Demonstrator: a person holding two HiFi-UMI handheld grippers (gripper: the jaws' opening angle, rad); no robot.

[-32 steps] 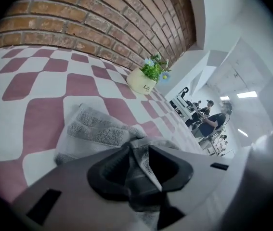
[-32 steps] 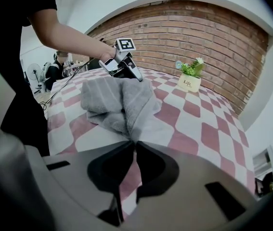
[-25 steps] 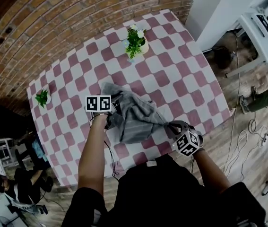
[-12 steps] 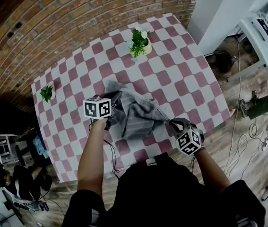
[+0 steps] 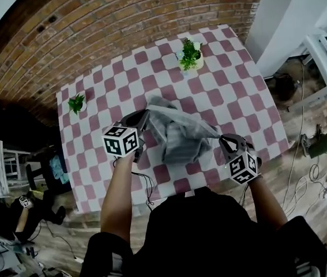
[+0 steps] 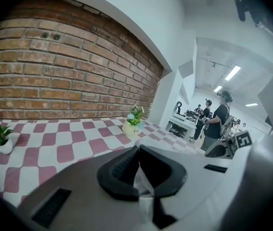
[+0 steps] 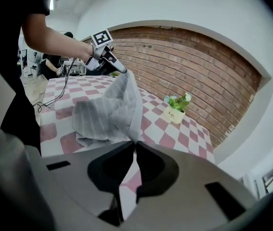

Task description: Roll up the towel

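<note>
The towel (image 5: pixel 180 137) looks soft, light and limp, so it is best taken by its corners. It sags above the middle of the worktop (image 5: pixel 232 91), its lower folds seemingly touching it. The left gripper (image 5: pixel 145 117) and right gripper (image 5: pixel 221 138) each pinch a corner tight.

Above the table (image 5: pixel 232 97), the towel (image 5: pixel 180 137) hangs between left tool (image 5: pixel 142 120) and right tool (image 5: pixel 224 138), far plant (image 5: pixel 190 53) behind, left plant (image 5: pixel 76 103) beside.

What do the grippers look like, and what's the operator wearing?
Left gripper and right gripper: grey bodies, ribbed black pads, each carrying a white cube with black square markers. Black cable hangs from the left one. Operator: black top.
</note>
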